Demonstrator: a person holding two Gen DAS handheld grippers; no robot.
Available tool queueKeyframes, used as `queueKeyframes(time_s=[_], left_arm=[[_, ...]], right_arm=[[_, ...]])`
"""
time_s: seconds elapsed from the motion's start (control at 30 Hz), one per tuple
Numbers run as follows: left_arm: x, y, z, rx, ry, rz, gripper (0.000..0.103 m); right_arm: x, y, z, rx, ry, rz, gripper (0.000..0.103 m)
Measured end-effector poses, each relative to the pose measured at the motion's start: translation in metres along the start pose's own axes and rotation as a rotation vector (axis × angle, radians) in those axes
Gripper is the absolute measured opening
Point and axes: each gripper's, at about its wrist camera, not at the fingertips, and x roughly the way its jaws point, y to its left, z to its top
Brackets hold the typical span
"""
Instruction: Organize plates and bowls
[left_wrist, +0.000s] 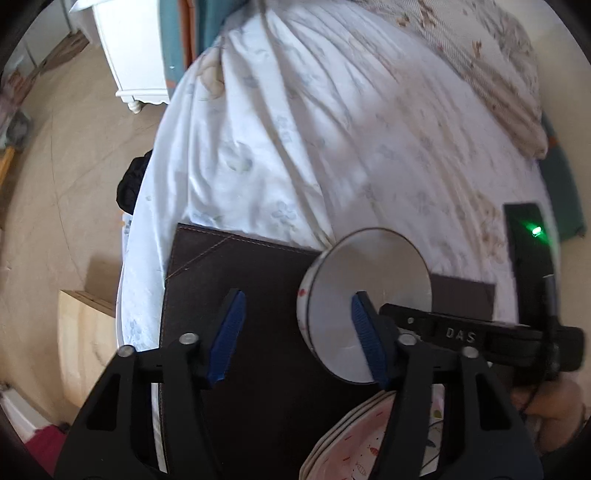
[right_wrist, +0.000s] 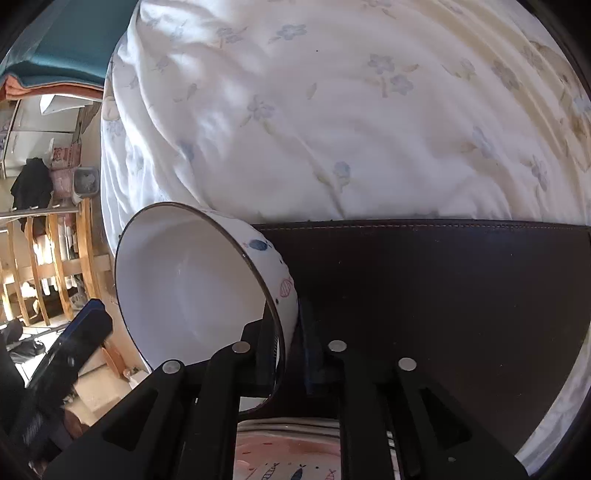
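Note:
My right gripper (right_wrist: 286, 354) is shut on the rim of a white bowl (right_wrist: 192, 280) with small fish prints and holds it tilted on its side above the dark brown mat (right_wrist: 443, 295). In the left wrist view the same bowl (left_wrist: 369, 295) shows its inside, with the right gripper's black body (left_wrist: 480, 338) behind it. My left gripper (left_wrist: 295, 328) is open and empty over the mat (left_wrist: 258, 369). A stack of pink-patterned plates (left_wrist: 354, 450) lies on the mat below the bowl; it also shows in the right wrist view (right_wrist: 288, 458).
The mat lies on a bed with a white flowered duvet (left_wrist: 314, 129). A white cabinet (left_wrist: 129, 48) stands on the floor at far left. A wooden chair (right_wrist: 55, 258) and clutter are left of the bed.

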Motion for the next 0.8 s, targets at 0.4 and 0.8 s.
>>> queueKeyframes(time_s=[0.4, 0.8], left_arm=[[0.046, -0.012, 0.003, 0.07, 0.097, 0.047, 0.007], [0.001, -0.03, -0.005, 0.106, -0.014, 0.04, 0.005]], right_arm=[[-0.008, 0.012, -0.013, -0.064, -0.071, -0.041, 0.014], [-0.042, 0.027, -0.029, -0.114, -0.17, -0.078, 0.012]])
